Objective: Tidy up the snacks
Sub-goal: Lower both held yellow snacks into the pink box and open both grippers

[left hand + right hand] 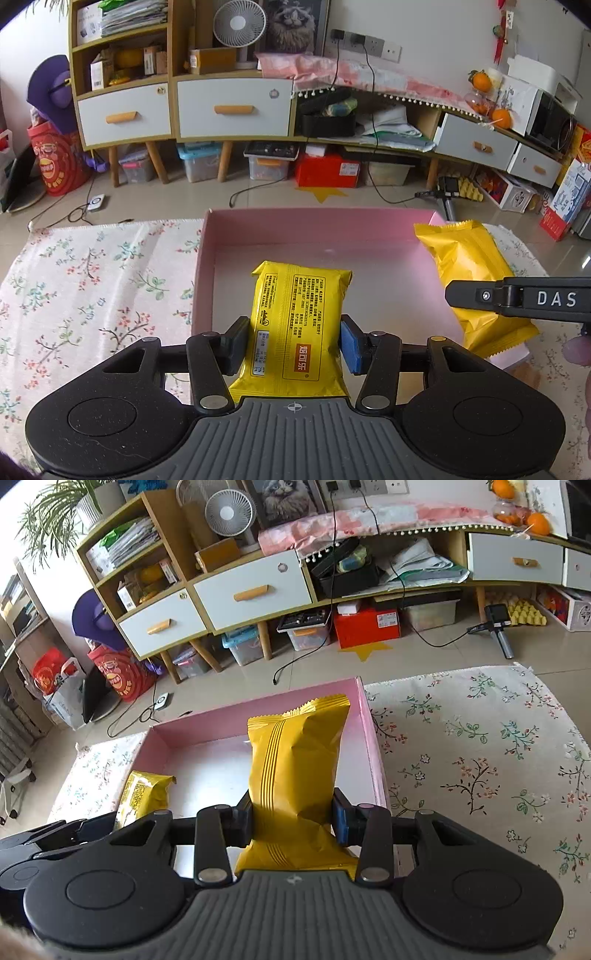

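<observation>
My left gripper [293, 345] is shut on a yellow snack packet [295, 325], printed back side up, held over the near left part of a shallow pink box [317, 225]. My right gripper [293, 821] is shut on a second yellow snack packet [295, 771], plain side up, held over the right half of the same pink box [375, 753]. In the left wrist view the second packet [469, 266] and the right gripper's finger [517, 297] show at the right. The first packet [144, 794] shows low left in the right wrist view. The box floor is bare.
The box rests on a floral cloth [92, 288] spread over the tiled floor. Beyond it stand a wooden cabinet with white drawers [229, 107], storage bins, a red box [328, 170] and loose cables [376, 177]. Floral cloth [480, 757] extends to the right of the box.
</observation>
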Tool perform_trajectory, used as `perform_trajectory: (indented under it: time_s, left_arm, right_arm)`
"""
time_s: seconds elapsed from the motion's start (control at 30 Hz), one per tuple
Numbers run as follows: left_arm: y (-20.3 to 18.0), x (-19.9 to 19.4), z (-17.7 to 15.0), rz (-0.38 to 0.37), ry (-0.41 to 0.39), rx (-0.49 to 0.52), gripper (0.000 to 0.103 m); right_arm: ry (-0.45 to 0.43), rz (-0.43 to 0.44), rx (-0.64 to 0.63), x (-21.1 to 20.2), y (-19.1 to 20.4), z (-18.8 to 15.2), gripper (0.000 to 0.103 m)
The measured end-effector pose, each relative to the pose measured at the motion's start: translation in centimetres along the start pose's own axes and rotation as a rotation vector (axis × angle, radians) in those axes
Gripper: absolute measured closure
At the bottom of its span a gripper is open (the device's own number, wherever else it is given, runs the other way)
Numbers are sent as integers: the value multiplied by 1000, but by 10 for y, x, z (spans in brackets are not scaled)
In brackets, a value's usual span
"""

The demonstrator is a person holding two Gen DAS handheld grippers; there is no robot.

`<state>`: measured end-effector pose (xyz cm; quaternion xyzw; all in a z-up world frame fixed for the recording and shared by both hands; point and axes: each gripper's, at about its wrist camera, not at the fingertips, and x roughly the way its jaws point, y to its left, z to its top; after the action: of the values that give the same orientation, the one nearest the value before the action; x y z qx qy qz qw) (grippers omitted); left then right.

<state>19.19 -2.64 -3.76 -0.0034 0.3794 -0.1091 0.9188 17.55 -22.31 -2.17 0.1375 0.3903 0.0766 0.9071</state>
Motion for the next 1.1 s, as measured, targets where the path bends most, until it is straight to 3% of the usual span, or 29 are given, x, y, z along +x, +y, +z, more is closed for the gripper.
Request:
perform_trajectory:
  time_s: [0.5, 0.53, 0.57, 0.63, 0.77, 0.93, 1.1]
  left_arm:
    - [-8, 9, -6, -1, -9, 55, 53]
    - [-9, 9, -5, -1, -8, 61, 51]
    - [-10, 9, -5, -2, -6, 65, 43]
    - [-11, 6, -4, -5, -10, 73, 32]
    - [-16, -3, -4, -5, -17, 86, 18]
    - [-21, -22, -4, -3, -20, 107, 10]
    - [-19, -44, -9, -25, -25, 67, 5]
  right_arm:
    - [32, -4, -25, 10, -2, -2, 63]
    - [31, -2, -26, 10, -2, -2, 61]
    - [29, -1, -26, 10, -2, -2, 60]
    - [16, 9, -21, 7, -2, -1, 47]
    - [-10, 31, 0, -2, -2, 3, 33]
    - [-17, 39, 12, -14, -1, 1, 18]
    - [-18, 20, -6, -26, 0, -2, 10]
